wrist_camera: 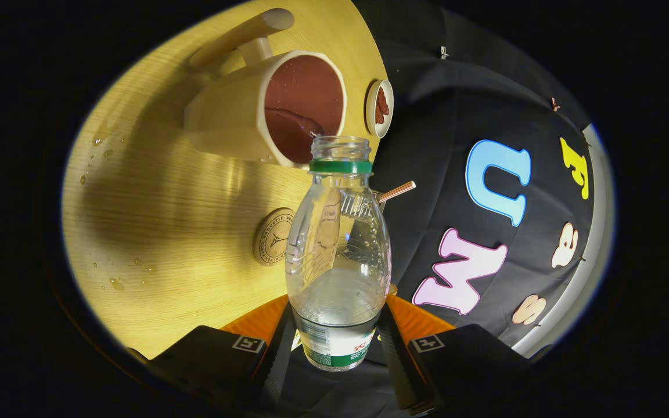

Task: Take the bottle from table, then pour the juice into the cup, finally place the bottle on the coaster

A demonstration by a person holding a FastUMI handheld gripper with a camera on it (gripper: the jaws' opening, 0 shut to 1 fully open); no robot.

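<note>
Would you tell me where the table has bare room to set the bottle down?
With the gripper shut on the bottle, bare table lies between cup and coaster, speckled with droplets. It is crowded around the cup, small dish and straw.

The hand-held gripper [337, 342] sits at the bottom centre of the frame, rolled so that the scene ahead appears turned on its side. Its two fingers [279, 354] stand parted to either side of the bottle [337, 261], each pressing against the bottle's lower body and clamping it between them.
</note>
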